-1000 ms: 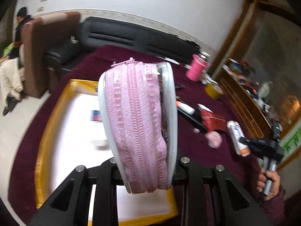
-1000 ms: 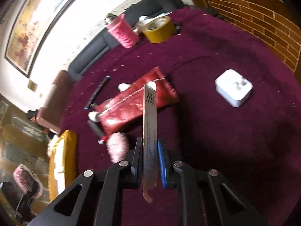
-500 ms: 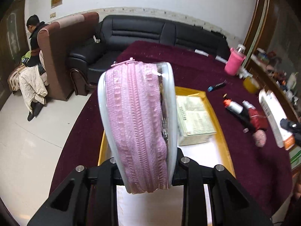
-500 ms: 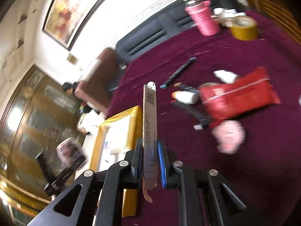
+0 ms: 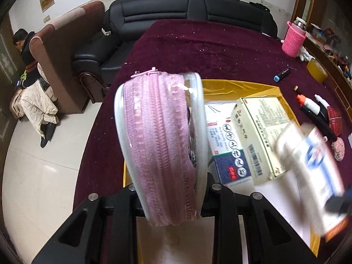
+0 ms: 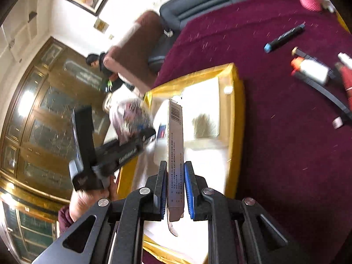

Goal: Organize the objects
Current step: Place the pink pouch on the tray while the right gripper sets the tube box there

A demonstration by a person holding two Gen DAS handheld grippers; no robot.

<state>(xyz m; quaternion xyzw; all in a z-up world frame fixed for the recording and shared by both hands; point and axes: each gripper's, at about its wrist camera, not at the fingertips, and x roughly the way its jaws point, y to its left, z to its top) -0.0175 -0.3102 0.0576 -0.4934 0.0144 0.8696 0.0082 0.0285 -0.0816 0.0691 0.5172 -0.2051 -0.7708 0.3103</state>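
My left gripper [image 5: 169, 187] is shut on a round pink zippered pouch [image 5: 160, 145] with a clear rim, held above the near end of a yellow tray [image 5: 239, 84] with a white floor. My right gripper [image 6: 173, 189] is shut on a thin flat box [image 6: 175, 136] with a barcode, standing on edge over the same tray [image 6: 236, 110]. That box shows blurred at the right of the left wrist view [image 5: 308, 171]. The left gripper with its pouch shows at the left of the right wrist view [image 6: 129, 118]. Two medicine boxes [image 5: 261, 132] lie in the tray.
On the maroon tablecloth [image 5: 209, 50] to the right of the tray lie a blue-capped marker [image 6: 283, 37], a white bottle with an orange cap [image 6: 310, 70], a red packet [image 5: 334, 118] and a pink puff [image 5: 338, 148]. A pink-sleeved bottle [image 5: 293, 40] and yellow tape [image 5: 316, 70] stand far right. A sofa [image 5: 187, 13] is behind.
Both grippers have moved in over the yellow tray. The right gripper swung left from the loose items, bringing its thin box beside the left gripper's pouch. Both stay shut on their loads.
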